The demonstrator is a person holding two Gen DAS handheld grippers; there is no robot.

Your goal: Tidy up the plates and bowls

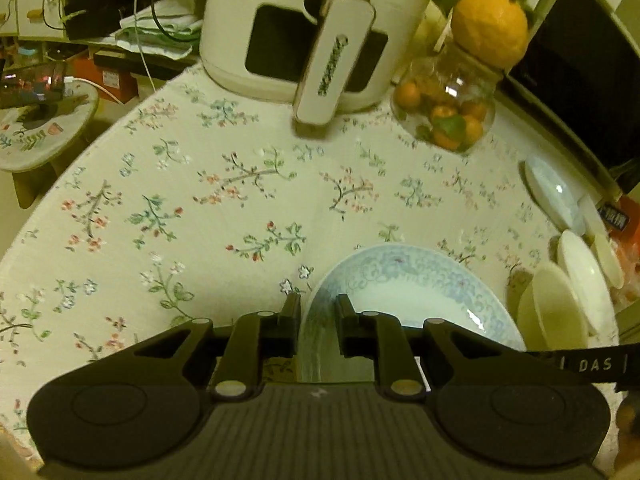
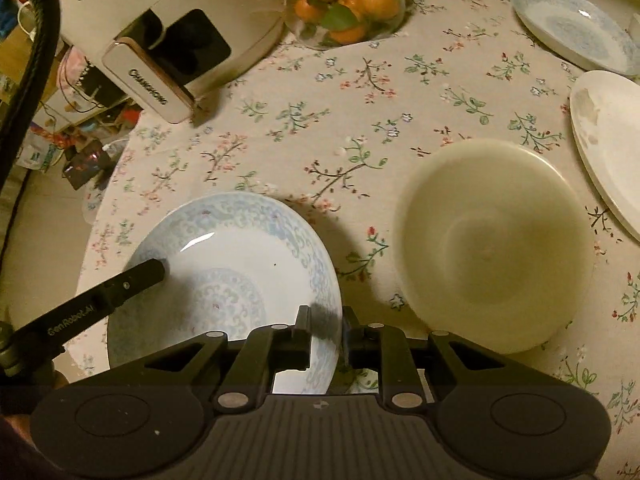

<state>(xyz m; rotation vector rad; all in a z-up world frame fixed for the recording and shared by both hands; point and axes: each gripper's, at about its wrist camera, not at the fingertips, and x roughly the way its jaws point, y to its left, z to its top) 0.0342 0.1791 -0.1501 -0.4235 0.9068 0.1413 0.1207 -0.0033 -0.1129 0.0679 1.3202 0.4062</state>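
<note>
Blue-patterned plate (image 2: 224, 276) | left gripper (image 1: 318, 308) and right gripper (image 2: 326, 320) each clamp its rim | cream bowl (image 2: 492, 248), white plate (image 2: 612, 140), second patterned plate (image 2: 576, 28) unstacked | progress: early

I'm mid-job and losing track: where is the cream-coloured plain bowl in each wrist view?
Left wrist view: the cream-coloured plain bowl sits at the lower right edge, right of the blue-patterned white plate held in the left gripper.
Right wrist view: it fills the centre right, right of that same plate, whose rim the right gripper also clamps.
Shared landmark: the glass jar of small oranges.
</note>
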